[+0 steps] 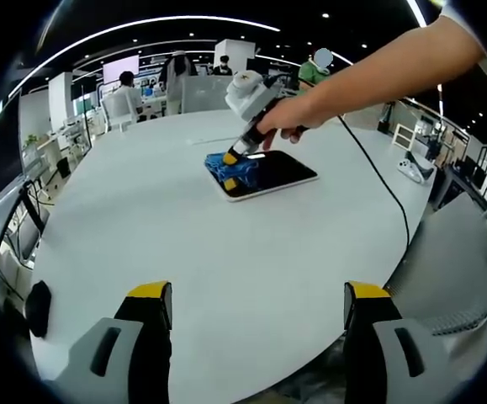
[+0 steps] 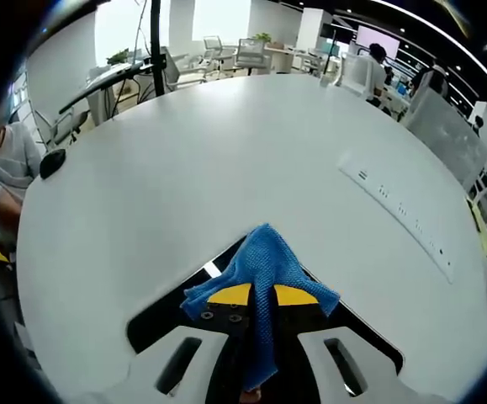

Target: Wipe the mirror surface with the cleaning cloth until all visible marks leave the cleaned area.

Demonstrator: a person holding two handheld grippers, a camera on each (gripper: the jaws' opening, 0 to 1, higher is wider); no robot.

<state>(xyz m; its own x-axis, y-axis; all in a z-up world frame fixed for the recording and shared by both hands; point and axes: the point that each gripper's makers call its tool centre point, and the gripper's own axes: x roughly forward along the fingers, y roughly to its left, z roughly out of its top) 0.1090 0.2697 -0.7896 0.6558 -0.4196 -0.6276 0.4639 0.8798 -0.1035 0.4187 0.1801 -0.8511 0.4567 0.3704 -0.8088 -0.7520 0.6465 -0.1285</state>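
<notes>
In the left gripper view, the left gripper hung above the near edge of the white table, its yellow-tipped jaws spread wide apart with nothing between them. Toward twelve o'clock from it, well apart, the mirror lay flat on the table, a dark glossy rectangle. A hand coming in from two o'clock held the right gripper down on the blue cleaning cloth, which sat on the mirror's nine o'clock end. In the right gripper view, the right gripper had its jaws pinched together on the cleaning cloth, which bunched up over the yellow tips and pressed against the mirror beneath. A black object lay near the table's edge at ten o'clock.
</notes>
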